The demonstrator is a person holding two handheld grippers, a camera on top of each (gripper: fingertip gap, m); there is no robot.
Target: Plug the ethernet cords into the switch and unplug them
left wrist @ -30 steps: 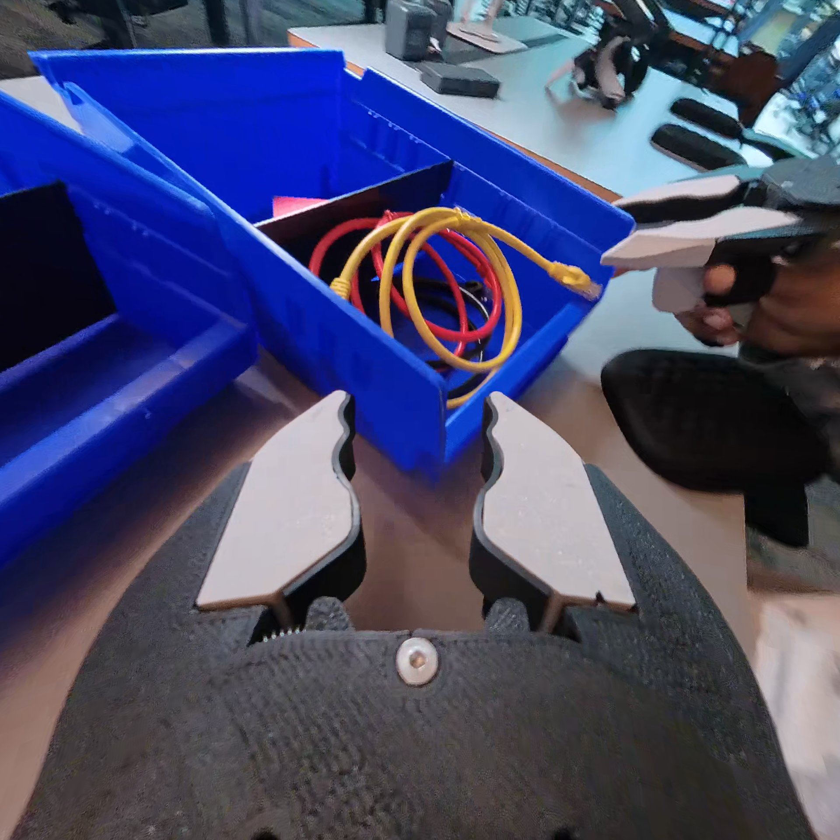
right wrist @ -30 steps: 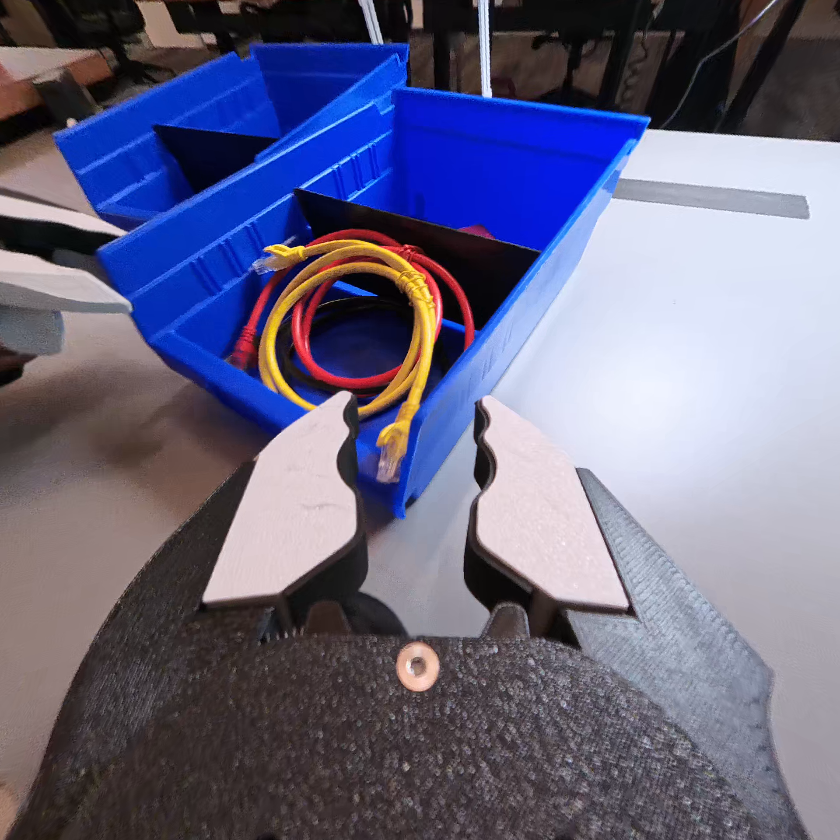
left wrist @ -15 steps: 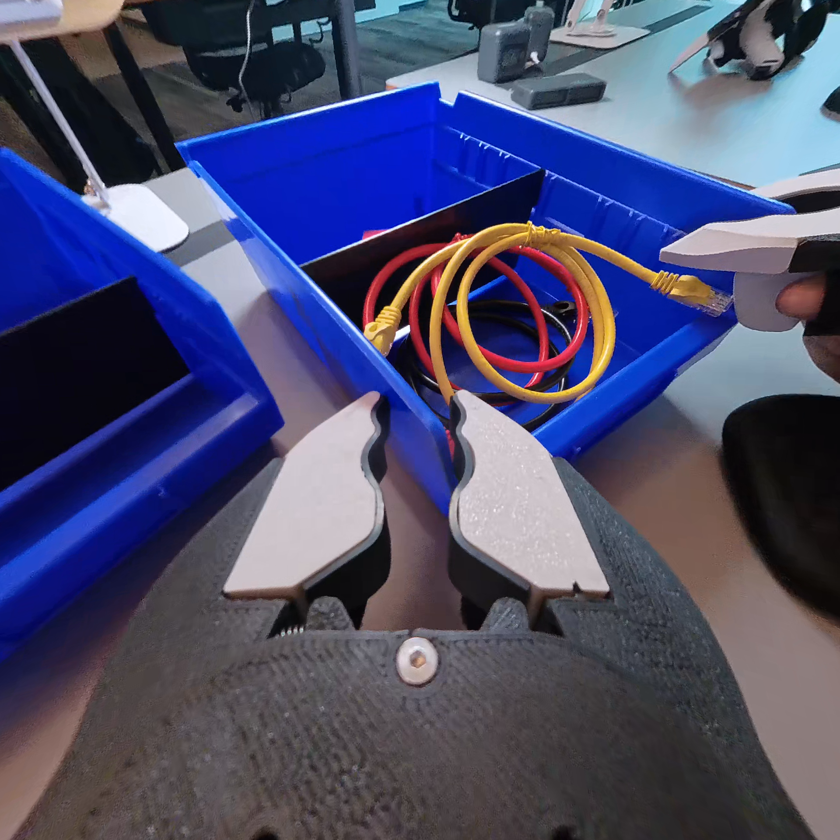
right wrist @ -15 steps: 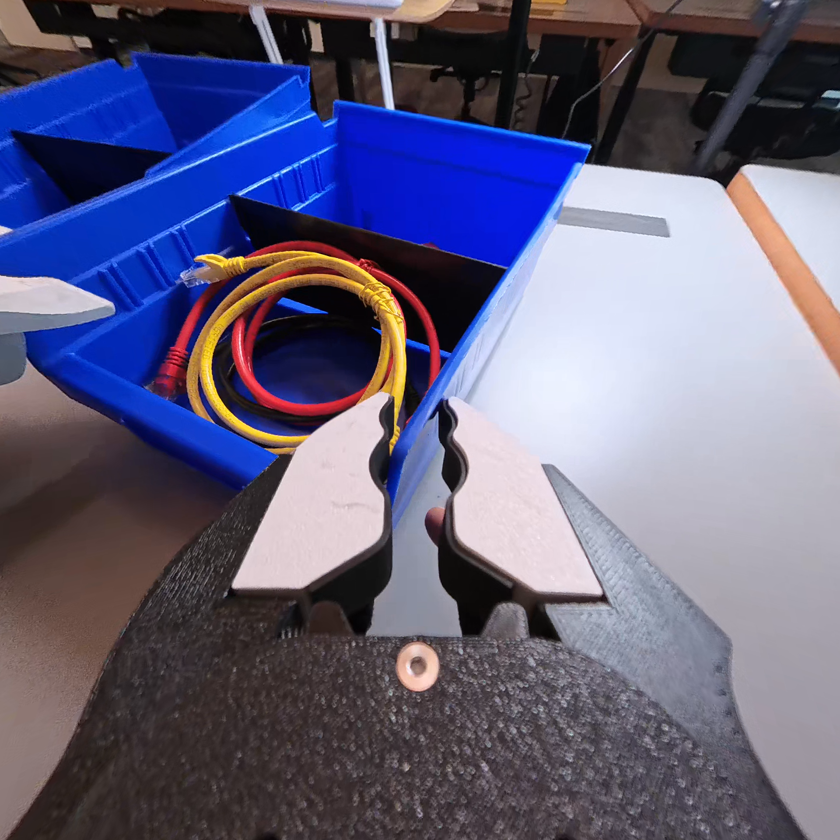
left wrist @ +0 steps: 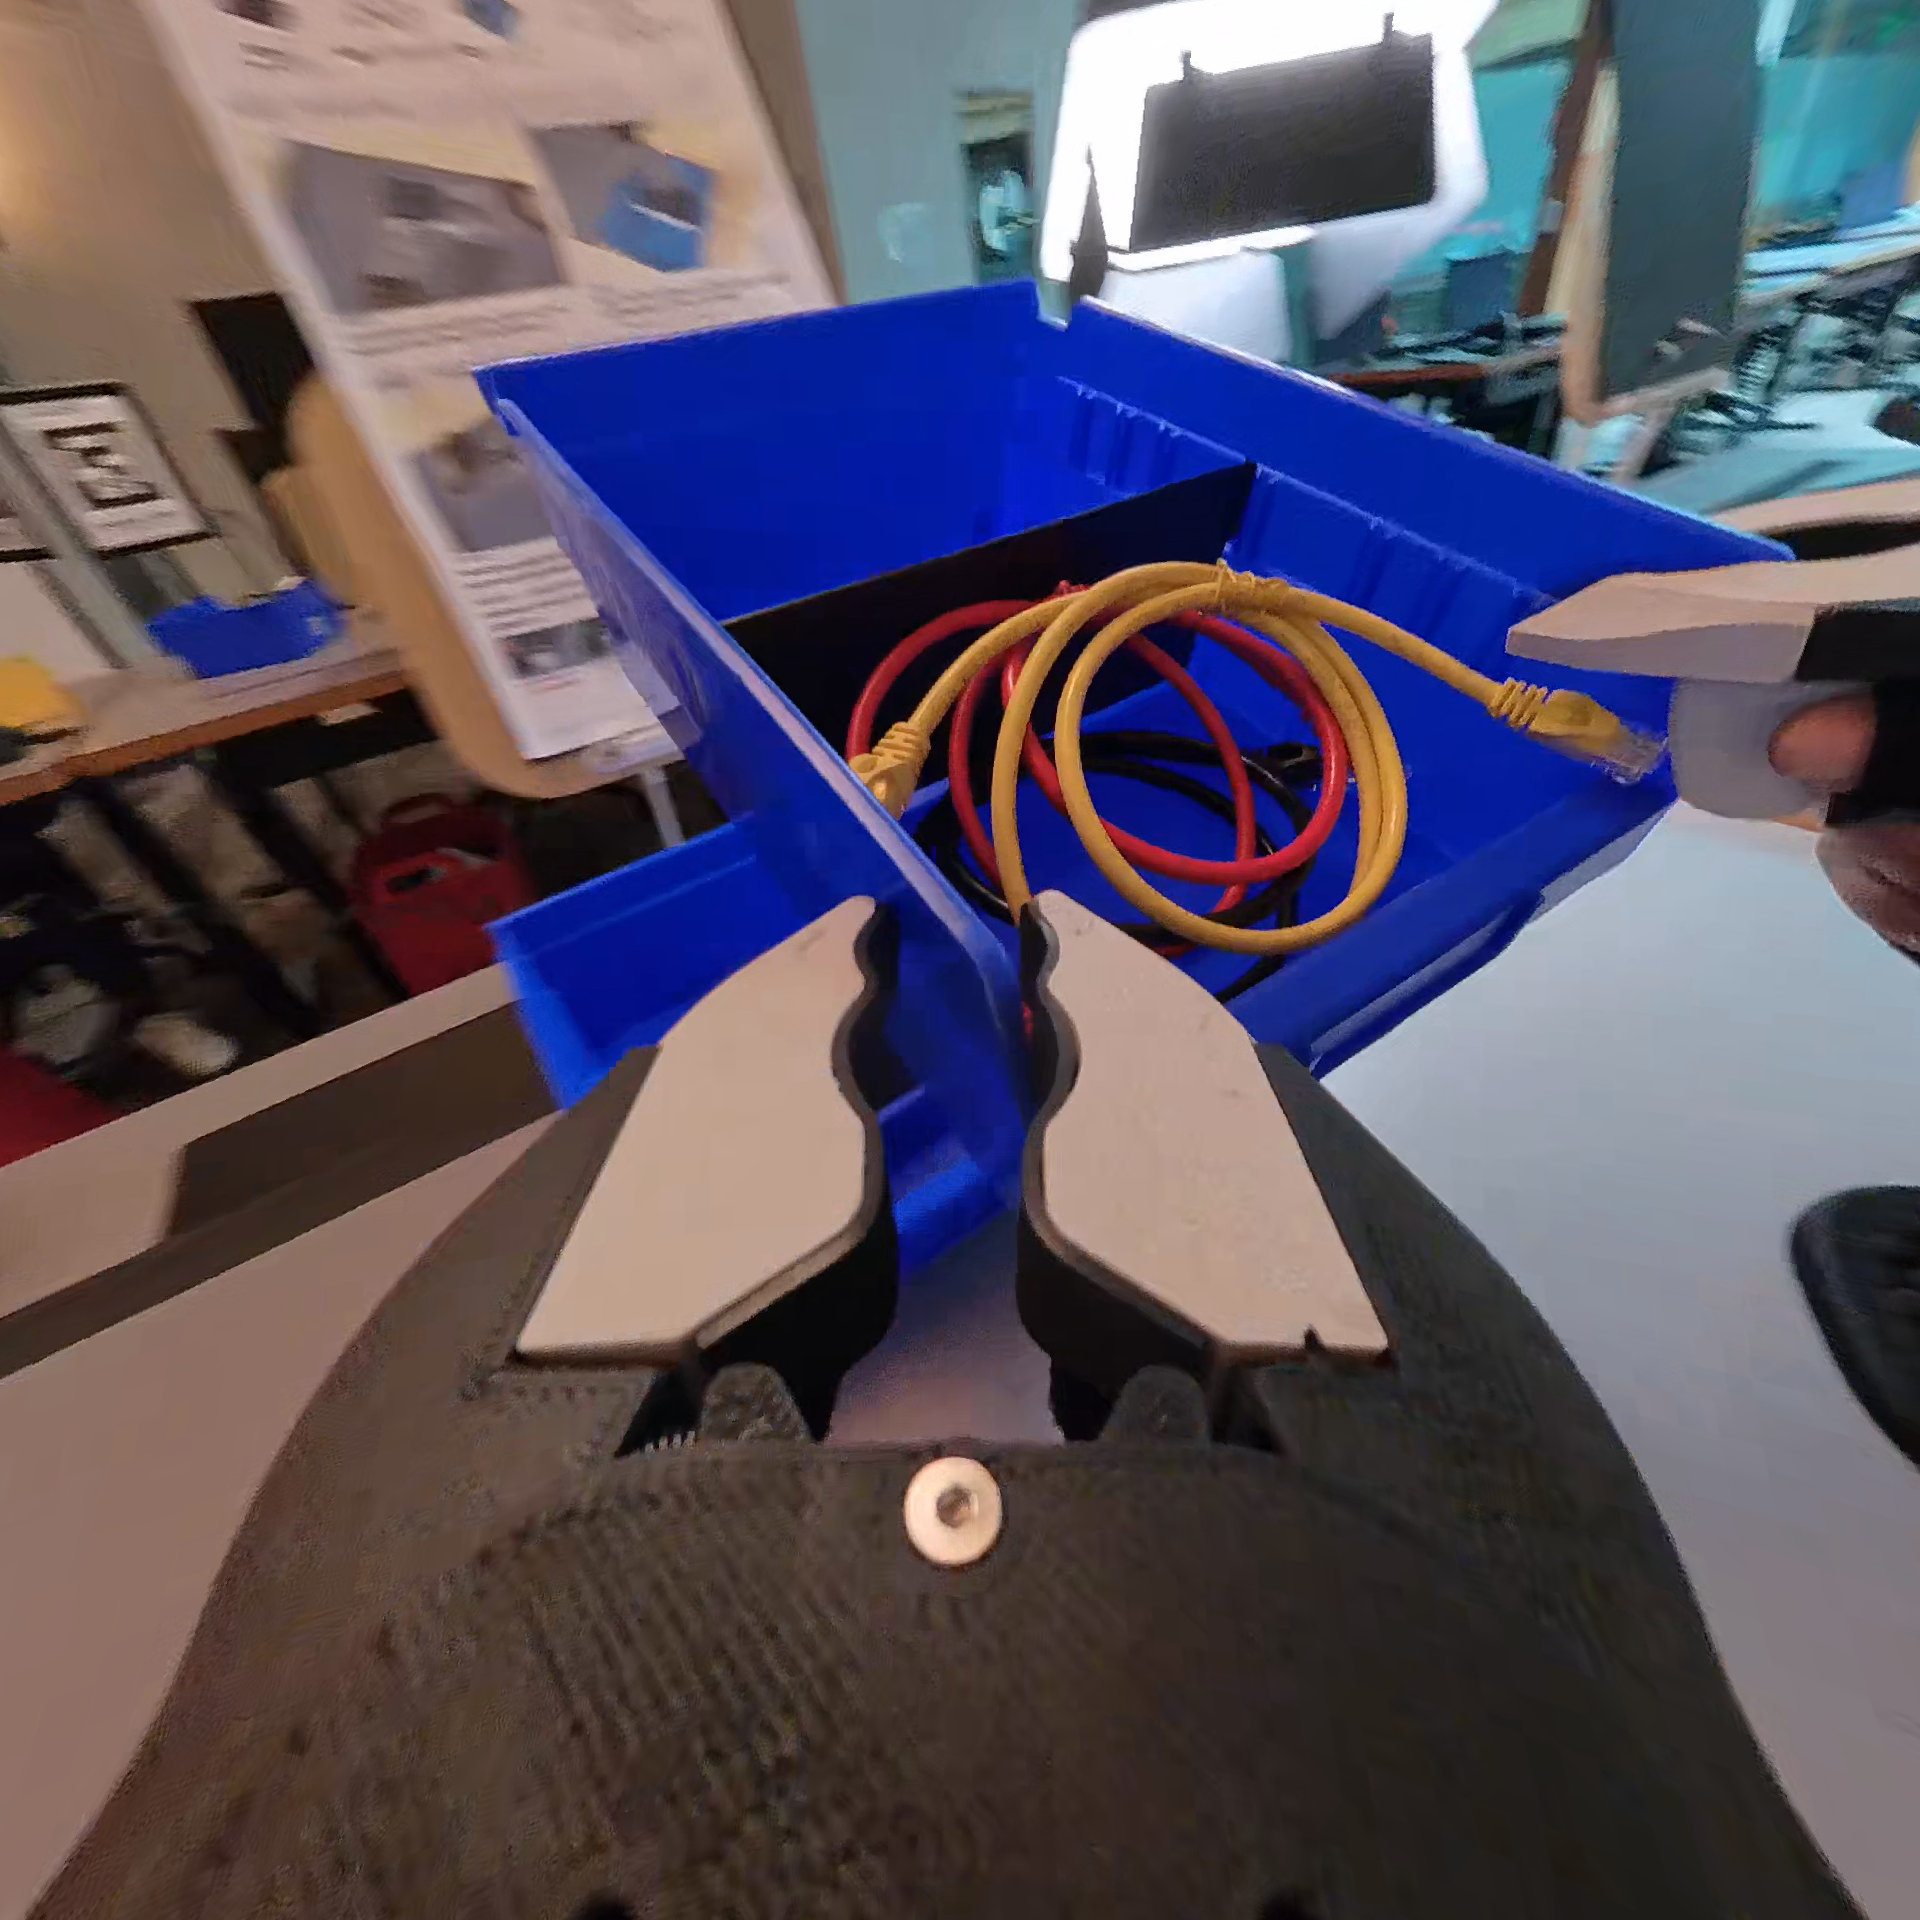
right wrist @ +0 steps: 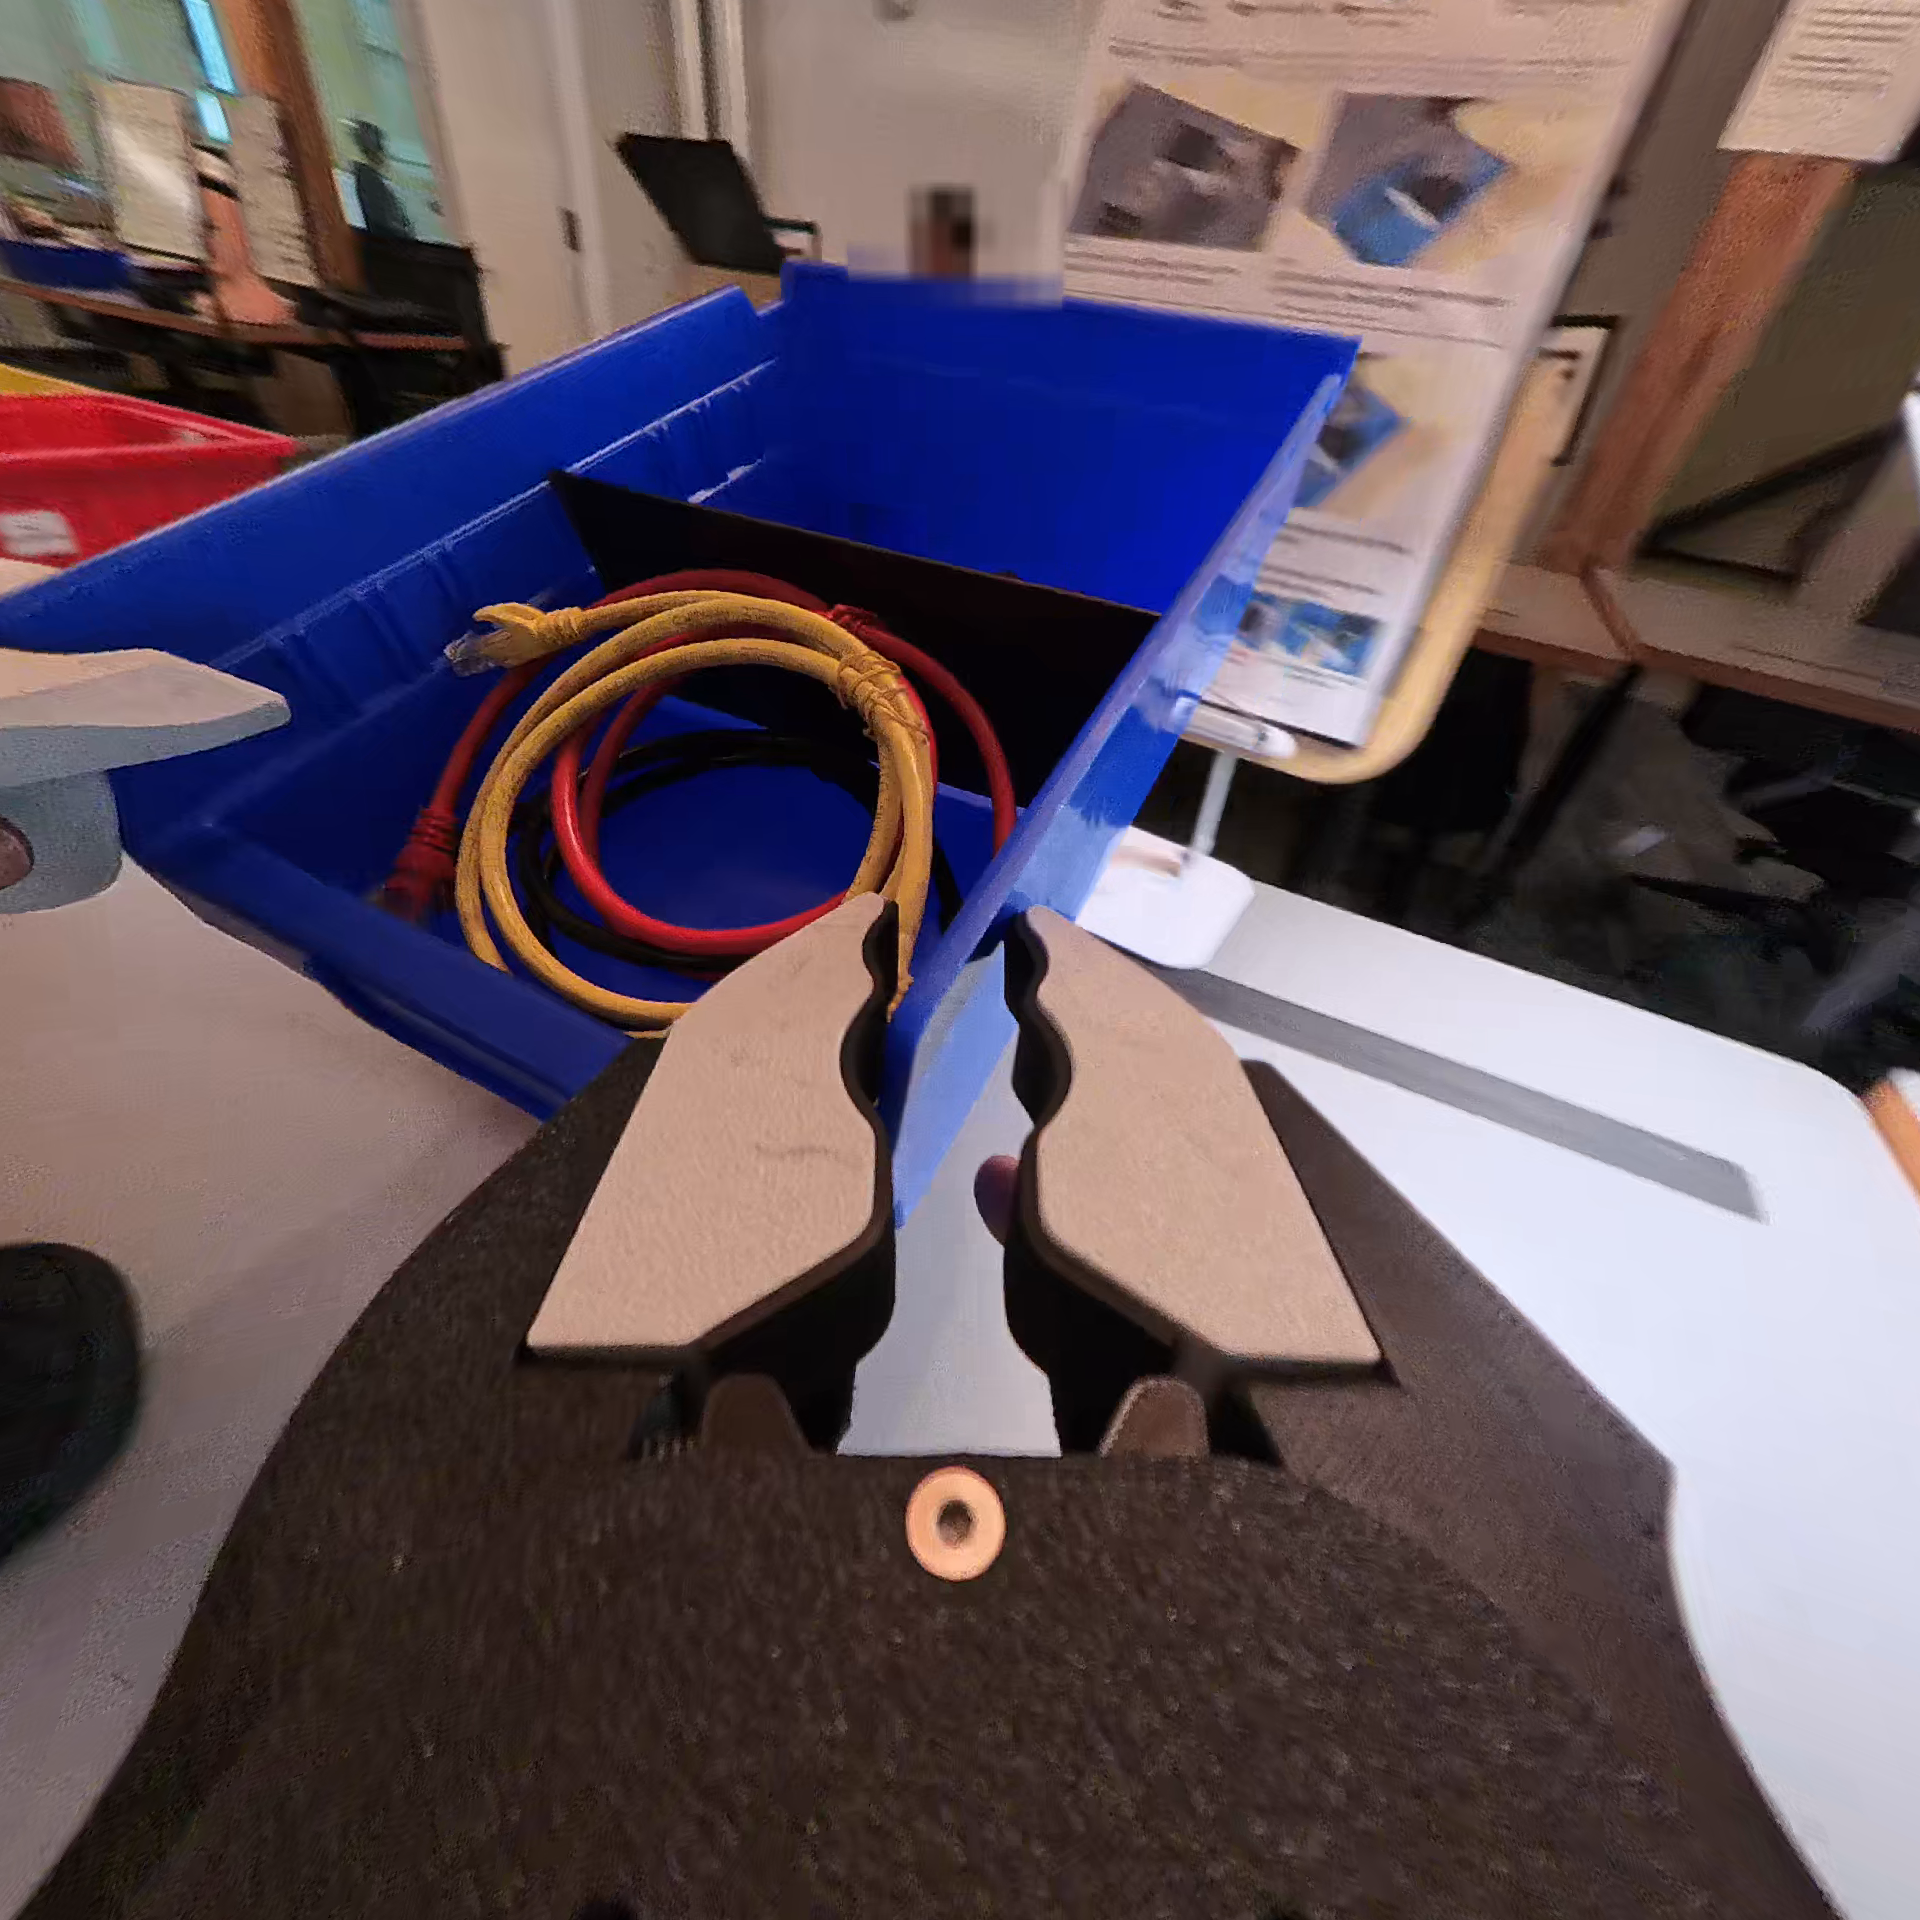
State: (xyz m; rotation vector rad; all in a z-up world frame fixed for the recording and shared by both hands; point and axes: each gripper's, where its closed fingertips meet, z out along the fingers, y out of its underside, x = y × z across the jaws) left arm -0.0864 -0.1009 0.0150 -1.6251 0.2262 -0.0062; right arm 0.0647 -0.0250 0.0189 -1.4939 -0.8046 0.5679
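Note:
A blue bin (left wrist: 831, 499) with a black divider (left wrist: 987, 582) holds coiled yellow (left wrist: 1195, 769), red (left wrist: 1226, 727) and black (left wrist: 1278, 769) ethernet cords. My left gripper (left wrist: 951, 925) is shut on the bin's left side wall. My right gripper (right wrist: 951, 925) is shut on the opposite side wall of the bin (right wrist: 1039, 436), next to the yellow (right wrist: 707, 665), red (right wrist: 582, 831) and black (right wrist: 727, 748) cords. Each gripper also shows at the edge of the other's view. The bin looks raised off the table. No switch is in view.
A second blue bin (left wrist: 665, 935) sits behind to the left. The white table (right wrist: 1558, 1351) has a grey tape strip (right wrist: 1455, 1091) and a white stand base (right wrist: 1164, 904). A poster board (left wrist: 499, 312) stands behind. A red bin (right wrist: 104, 468) is far left.
Both grippers went from open to shut on the bin's side walls. The bin has come up, and the room behind shows in place of the table.

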